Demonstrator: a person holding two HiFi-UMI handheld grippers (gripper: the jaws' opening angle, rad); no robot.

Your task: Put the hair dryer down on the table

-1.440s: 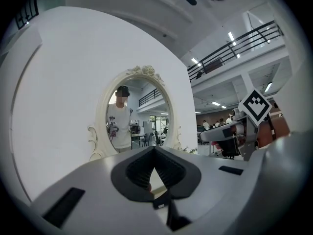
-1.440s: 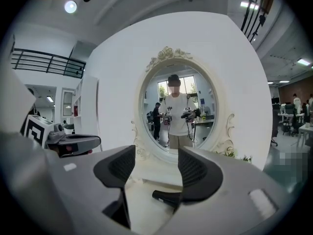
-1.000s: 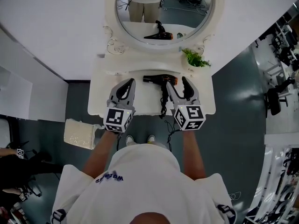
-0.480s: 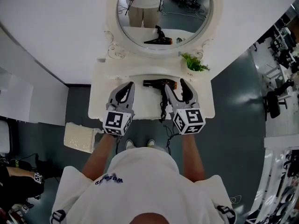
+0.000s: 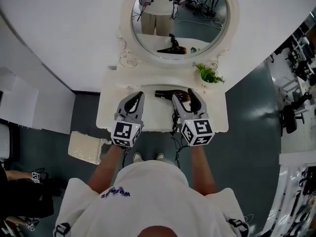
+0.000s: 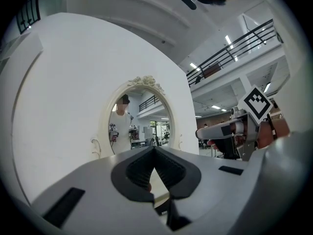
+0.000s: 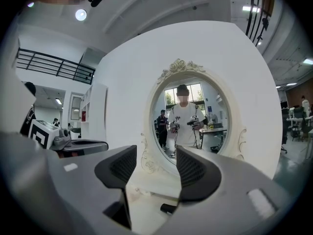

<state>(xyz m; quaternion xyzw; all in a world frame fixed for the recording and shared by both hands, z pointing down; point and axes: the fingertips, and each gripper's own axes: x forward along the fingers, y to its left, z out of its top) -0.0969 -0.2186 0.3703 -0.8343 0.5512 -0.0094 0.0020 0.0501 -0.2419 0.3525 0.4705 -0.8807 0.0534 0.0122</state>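
Black hair dryer lies on white vanity worktop, free of both claws. My right claw: spread, empty, jaws just closing slightly. Left claw: pressed together, empty. I judge placement done. Next move: I back claws off, clear of black cord.

Hair dryer on table; mirror behind; plant right

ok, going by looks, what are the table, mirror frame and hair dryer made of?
table: white, smooth satin top, probably painted wood or moulded resin; can't tell which.
mirror frame: same white, raised scrollwork, so carved or moulded.
hair dryer: black, slightly shiny body with an orange accent at one end, likely plastic; its coiled cord looks rubbery.
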